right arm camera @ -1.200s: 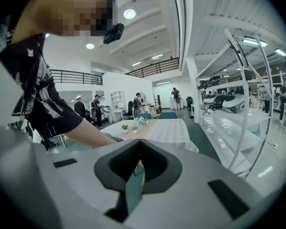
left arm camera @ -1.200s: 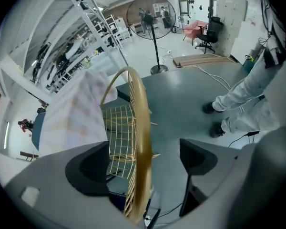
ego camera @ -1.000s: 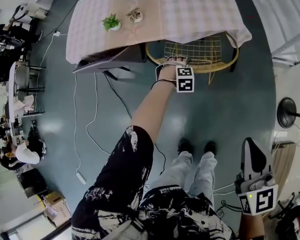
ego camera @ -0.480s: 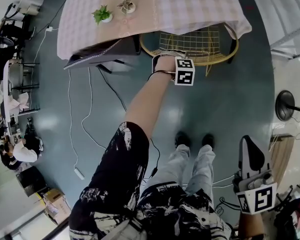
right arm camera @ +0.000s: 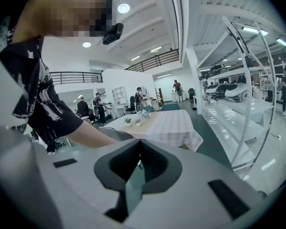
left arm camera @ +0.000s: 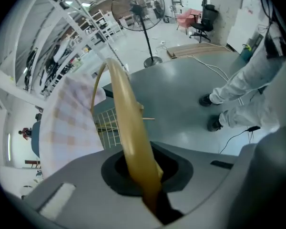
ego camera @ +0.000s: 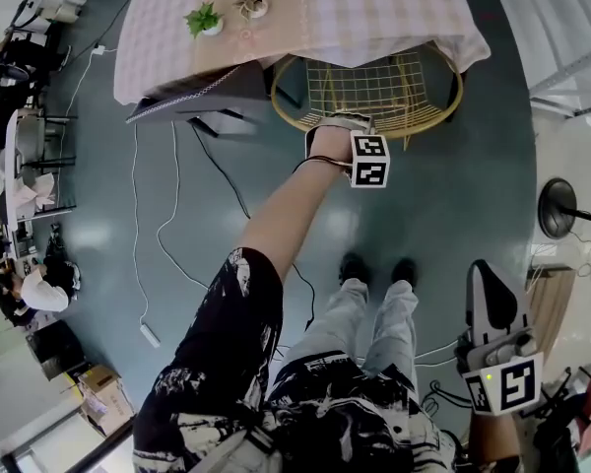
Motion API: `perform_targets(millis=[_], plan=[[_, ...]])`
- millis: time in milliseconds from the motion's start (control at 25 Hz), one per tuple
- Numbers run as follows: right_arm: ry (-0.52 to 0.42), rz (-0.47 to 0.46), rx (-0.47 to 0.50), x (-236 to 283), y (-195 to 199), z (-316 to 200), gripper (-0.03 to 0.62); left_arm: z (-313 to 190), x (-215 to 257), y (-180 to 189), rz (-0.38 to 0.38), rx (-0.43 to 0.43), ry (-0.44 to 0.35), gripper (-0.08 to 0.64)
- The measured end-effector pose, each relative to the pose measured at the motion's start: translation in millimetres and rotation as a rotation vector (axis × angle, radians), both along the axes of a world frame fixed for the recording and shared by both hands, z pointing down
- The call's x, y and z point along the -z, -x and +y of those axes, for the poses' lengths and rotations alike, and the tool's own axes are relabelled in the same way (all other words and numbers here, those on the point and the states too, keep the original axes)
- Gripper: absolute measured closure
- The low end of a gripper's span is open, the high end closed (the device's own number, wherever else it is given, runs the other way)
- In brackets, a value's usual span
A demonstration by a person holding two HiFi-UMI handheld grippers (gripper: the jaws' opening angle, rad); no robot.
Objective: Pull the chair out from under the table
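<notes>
A round gold wire chair (ego camera: pixel 379 92) stands half under the table (ego camera: pixel 394 8) with its pink checked cloth. My left gripper (ego camera: pixel 341 126) reaches down to the chair's near rim. In the left gripper view the gold rim (left arm camera: pixel 126 109) runs straight between the jaws of the left gripper (left arm camera: pixel 151 187), which are closing tight on it, with the pads pressed against it. My right gripper (ego camera: pixel 485 282) hangs low at the right, away from the chair, beside the person's leg. Its jaws (right arm camera: pixel 135 175) are shut with nothing in them.
Two small potted plants (ego camera: pixel 203 20) stand on the table's left end. A white cable (ego camera: pixel 173 227) and a power strip (ego camera: pixel 150 336) lie on the floor at the left. A fan's base (ego camera: pixel 559 208) stands at the right. The person's shoes (ego camera: pixel 374 269) are just short of the chair.
The chair's ring now shows further out from under the cloth, nearer the person. The left hand has drawn back with it. The right gripper has barely shifted.
</notes>
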State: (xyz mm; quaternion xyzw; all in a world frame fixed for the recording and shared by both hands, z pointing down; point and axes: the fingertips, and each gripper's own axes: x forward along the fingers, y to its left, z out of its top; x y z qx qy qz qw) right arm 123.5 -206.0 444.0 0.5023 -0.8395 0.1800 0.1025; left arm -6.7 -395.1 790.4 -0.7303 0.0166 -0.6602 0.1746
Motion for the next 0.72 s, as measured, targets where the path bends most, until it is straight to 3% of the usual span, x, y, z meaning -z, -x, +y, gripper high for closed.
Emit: perform_targets(millis=[240,480,720], plan=[[-0.011,0.000,0.022,0.5,-1.0,16.4,0.589,36.7,-5.3,-0.9,-0.001,0.017,0.002,0.545],[-0.008,-0.001,0.050,10.5,5.6,-19.7,0.589,45.8,1.6,2.2,0.006,-0.007,0.007,0.540],[-0.041,-0.005,0.067,25.5,17.1,-20.3,0.589,112.1,0.7,6.4,0.005,-0.013,0.014,0.540]])
